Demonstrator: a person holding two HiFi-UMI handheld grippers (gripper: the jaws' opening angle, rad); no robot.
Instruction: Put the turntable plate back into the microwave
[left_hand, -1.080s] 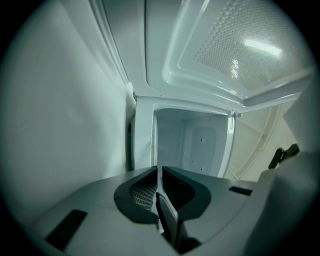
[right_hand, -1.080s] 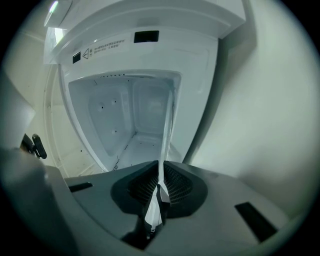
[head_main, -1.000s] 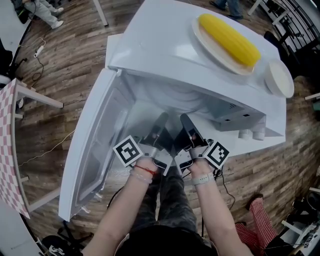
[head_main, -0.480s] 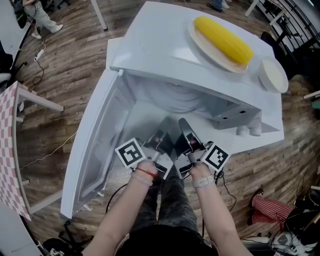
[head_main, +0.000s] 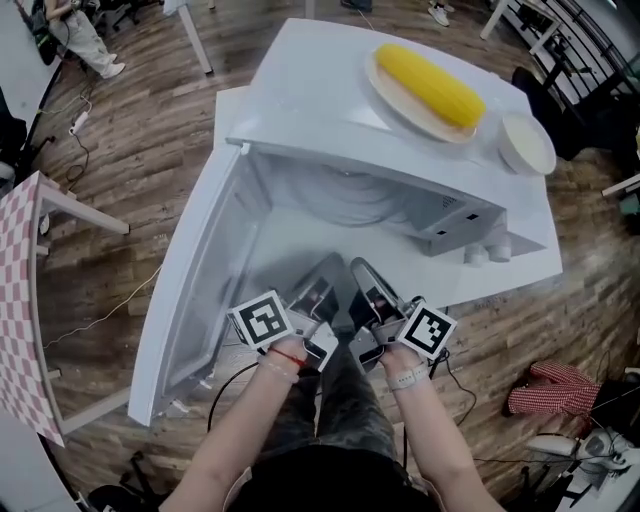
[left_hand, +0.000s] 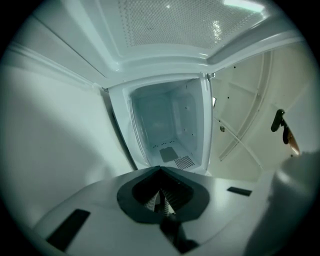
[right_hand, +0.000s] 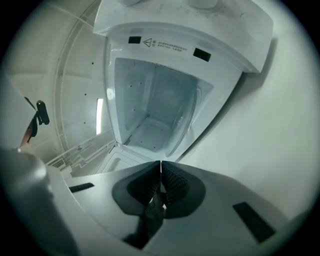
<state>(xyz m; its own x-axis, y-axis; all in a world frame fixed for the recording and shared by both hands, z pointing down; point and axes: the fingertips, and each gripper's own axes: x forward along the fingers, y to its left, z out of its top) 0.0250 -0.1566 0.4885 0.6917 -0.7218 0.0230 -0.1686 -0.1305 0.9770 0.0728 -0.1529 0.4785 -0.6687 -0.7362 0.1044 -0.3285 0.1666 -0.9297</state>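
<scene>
At six o'clock below the open white boxy microwave (head_main: 320, 90), my left gripper (head_main: 328, 268) and right gripper (head_main: 358, 268) hang pinched together and empty, probably leaving its doorway free

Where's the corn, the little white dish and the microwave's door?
corn (head_main: 427, 83), head view, middle of the cob.
small white dish (head_main: 527, 143), head view, its centre.
microwave door (head_main: 195, 290), head view, inner face of the open door.
</scene>
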